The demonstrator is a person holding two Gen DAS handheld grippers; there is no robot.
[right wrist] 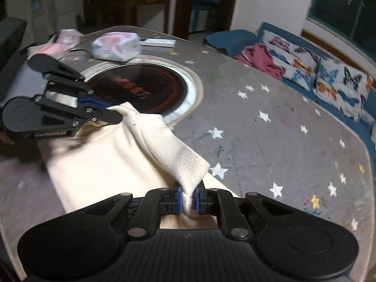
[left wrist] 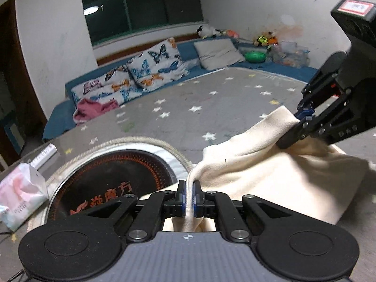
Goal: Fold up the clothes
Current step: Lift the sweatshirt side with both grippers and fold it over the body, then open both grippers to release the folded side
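We see the cream garment (left wrist: 270, 176) lifted partly off the grey star-patterned surface (left wrist: 211, 98), beside the round black hotplate (left wrist: 112, 176). Our left hand-held gripper (left wrist: 189, 198) and right hand-held gripper (right wrist: 188, 199) each pinch one bunched edge.

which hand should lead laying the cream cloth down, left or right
Neither clearly: the left hand-held gripper and right hand-held gripper are each shut on a corner of the cream cloth. Right probably has a slight edge: bare star-print table lies ahead, not the round burner.

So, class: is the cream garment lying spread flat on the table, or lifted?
Lifted at its top: the cream garment hangs bunched between both grippers' jaws.
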